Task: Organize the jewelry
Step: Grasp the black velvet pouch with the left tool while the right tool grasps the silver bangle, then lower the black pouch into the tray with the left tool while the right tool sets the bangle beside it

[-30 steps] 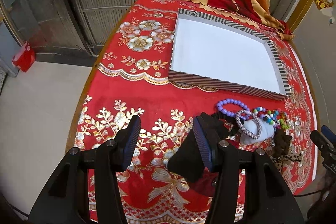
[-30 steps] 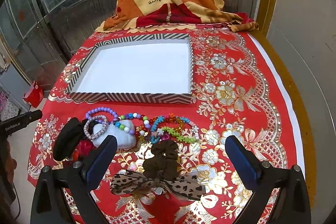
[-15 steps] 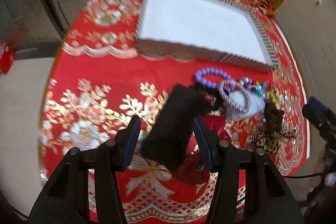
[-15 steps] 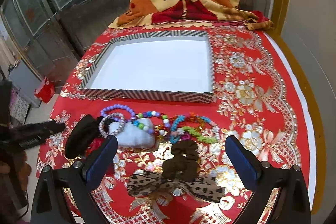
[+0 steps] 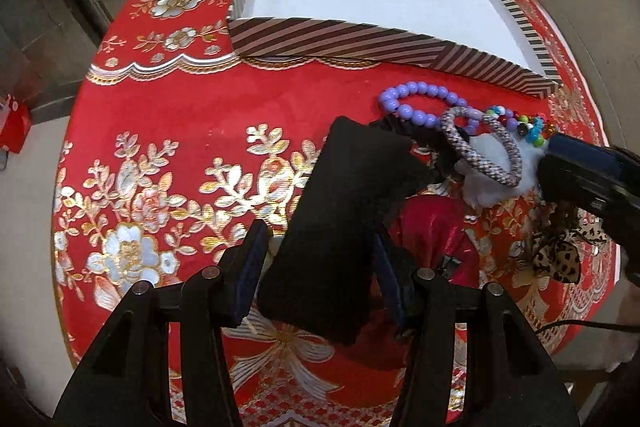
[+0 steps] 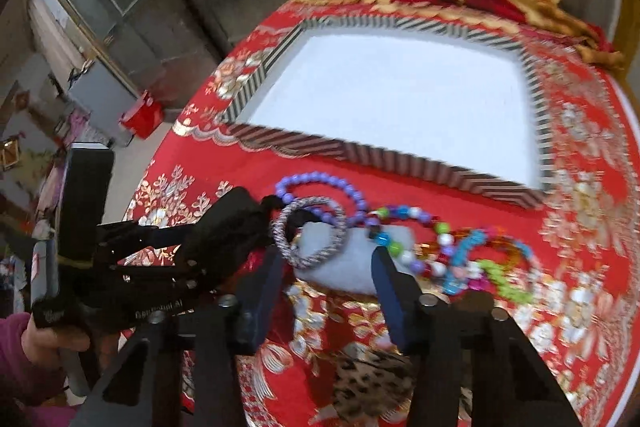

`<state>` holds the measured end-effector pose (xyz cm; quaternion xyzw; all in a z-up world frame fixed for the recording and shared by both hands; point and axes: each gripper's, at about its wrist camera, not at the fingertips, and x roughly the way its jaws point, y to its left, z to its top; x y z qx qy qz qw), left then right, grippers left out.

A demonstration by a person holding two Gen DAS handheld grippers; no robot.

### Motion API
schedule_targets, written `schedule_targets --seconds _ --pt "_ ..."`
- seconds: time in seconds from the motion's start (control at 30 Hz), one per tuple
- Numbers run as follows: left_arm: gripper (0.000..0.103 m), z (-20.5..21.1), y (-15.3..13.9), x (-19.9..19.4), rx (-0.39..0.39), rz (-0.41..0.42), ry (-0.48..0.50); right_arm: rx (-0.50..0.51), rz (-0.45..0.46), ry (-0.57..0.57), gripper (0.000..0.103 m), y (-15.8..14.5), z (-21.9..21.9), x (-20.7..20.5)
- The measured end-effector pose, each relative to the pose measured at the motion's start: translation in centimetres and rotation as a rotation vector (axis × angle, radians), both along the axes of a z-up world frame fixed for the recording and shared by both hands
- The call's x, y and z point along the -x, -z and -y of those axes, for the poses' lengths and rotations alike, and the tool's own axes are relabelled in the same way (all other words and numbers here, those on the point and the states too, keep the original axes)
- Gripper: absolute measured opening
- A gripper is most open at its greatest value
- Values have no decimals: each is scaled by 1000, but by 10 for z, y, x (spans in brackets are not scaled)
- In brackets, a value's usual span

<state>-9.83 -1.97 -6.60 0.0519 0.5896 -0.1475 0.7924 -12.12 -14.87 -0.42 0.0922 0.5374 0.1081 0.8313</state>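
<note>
Closing left tongs (image 5: 320, 267) around black band (image 5: 344, 211); jaws apart, no grip confirmed. Right tongs (image 6: 326, 281) narrowing, straddling white pad (image 6: 344, 259), not clamped. Next: seat grips, lift toward striped tray (image 5: 360, 39) ahead.

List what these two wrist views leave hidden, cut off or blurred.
- Left wrist view: the black band covers the inner finger, so any grip is unclear.
- Left wrist view: the right gripper hides the coloured beads behind it.
- Right wrist view: the leopard bow is behind the fingers.
- Right wrist view: motion blurs the striped box.
</note>
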Motion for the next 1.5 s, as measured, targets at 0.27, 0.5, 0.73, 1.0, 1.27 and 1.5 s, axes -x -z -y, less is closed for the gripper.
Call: schedule_targets --seconds 0.27,0.5,0.73,1.0,1.27,1.5 --pt "21 2 1 -2 69 8 -23 -6 -89 12 24 31 -1 -25" --pt "13 -12 -24 -4 99 31 -45 -32 -53 -22 7 13 0 -23" --pt "13 -14 -67 -30 145 105 -64 -70 31 -11 7 -30 14 -31" --pt "13 12 -77 -93 121 135 -86 -32 19 68 7 -22 35 -94" --pt "13 29 -39 -146 55 71 -142 -25 -93 105 7 22 41 -136" --pt "13 29 -18 -153 21 38 -175 -47 -138 123 7 44 39 -147"
